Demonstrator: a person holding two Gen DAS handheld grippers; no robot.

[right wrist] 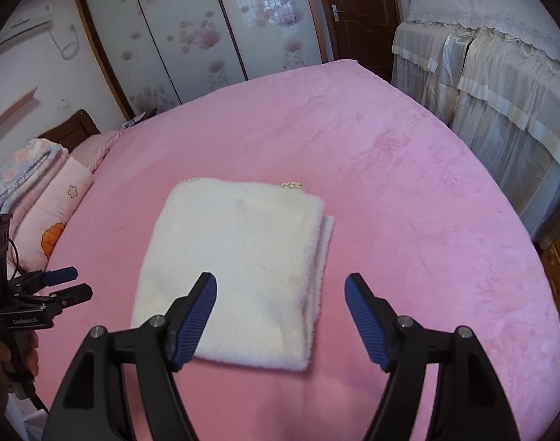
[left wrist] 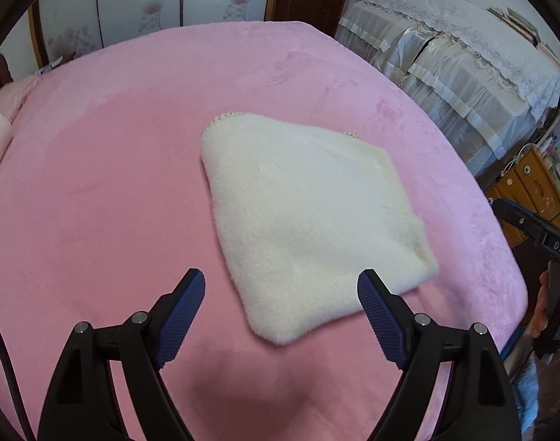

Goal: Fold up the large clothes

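Cream fleece garment (right wrist: 239,268) lies folded into a compact, layered rectangle on the pink bed (right wrist: 408,191). Left tool (left wrist: 281,283) and right tool (right wrist: 281,286) hover wide, empty; folding appears complete, at most tidying left.

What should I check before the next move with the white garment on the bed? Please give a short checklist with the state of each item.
1. Left gripper empty, jaws open: ok.
2. Right gripper empty, jaws open: ok.
3. Garment lies folded in a compact stack on the bed: ok.
4. Edges lined up: not ok; on the right side a lower layer sticks out from under the top one, and a bit of knitted trim shows at the far edge.
5. Both grippers above the garment, not touching it: ok.
6. Garment well away from the bed's edges: ok.
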